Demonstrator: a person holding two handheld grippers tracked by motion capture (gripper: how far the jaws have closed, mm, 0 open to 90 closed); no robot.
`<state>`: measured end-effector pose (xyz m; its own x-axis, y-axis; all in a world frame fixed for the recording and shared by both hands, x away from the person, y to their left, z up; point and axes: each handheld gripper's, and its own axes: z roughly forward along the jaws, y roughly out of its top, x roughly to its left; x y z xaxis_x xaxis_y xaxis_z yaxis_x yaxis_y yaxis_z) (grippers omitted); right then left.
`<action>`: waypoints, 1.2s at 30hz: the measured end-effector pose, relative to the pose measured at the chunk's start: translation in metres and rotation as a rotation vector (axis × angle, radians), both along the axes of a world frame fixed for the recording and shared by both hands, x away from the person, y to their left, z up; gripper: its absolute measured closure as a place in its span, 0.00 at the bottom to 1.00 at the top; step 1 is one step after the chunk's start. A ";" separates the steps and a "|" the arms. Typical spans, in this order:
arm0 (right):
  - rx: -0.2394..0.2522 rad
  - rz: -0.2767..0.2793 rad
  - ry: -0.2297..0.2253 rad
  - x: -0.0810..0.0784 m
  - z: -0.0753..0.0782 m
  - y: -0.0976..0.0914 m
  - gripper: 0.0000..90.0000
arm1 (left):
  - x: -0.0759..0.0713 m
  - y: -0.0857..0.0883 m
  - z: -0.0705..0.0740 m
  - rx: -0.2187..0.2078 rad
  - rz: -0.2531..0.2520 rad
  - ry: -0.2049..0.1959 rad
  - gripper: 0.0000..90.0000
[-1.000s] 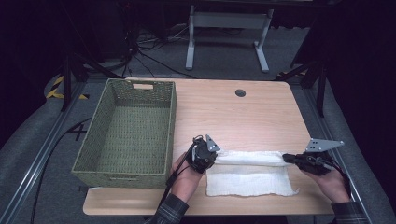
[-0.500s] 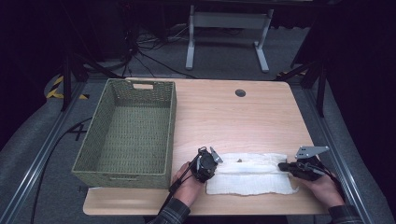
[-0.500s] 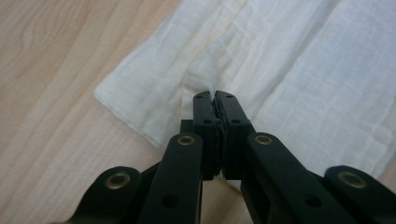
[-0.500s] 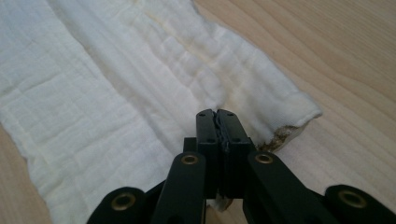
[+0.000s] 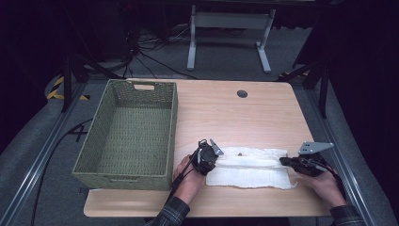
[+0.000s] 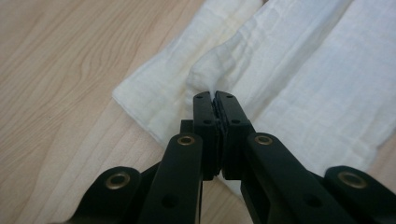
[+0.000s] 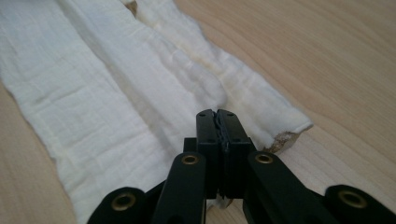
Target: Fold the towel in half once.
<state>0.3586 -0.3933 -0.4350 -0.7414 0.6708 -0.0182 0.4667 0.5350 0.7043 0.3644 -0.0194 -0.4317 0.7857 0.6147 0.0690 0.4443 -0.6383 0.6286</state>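
**Both tongs pinched on the white cloth**

While the white cloth [image 5: 249,165] lies stretched across the near part of the wooden surface [image 5: 226,113], just right of the green woven basket [image 5: 127,134], each pair of tongs grips one end of it. The left tongs [image 6: 215,100] are closed tight, and a raised fold of the fabric bunches up at their tips, at the cloth's left end. The right tongs [image 7: 218,116] are equally closed, clamped on a fold at the cloth's right end, close to a frayed, brownish corner. In the high view the left tongs [image 5: 212,157] and the right tongs [image 5: 284,161] sit at opposite ends of the cloth, well apart, each held low over the surface.
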 end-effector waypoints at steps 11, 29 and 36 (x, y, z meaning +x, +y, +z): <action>-0.022 0.038 0.039 -0.023 -0.002 0.001 0.98 | -0.023 0.005 -0.007 0.005 -0.068 0.083 0.94; 0.060 0.045 0.041 0.013 0.004 0.000 0.99 | 0.018 -0.004 0.004 -0.060 -0.032 0.057 0.94; 0.047 0.076 0.090 0.022 -0.007 0.008 0.99 | 0.021 -0.014 -0.009 -0.030 -0.081 0.124 0.97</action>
<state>0.3811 -0.3857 -0.4420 -0.7877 0.6108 0.0807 0.4884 0.5391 0.6862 0.3854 -0.0338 -0.4406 0.8340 0.5496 -0.0492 0.4676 -0.6566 0.5918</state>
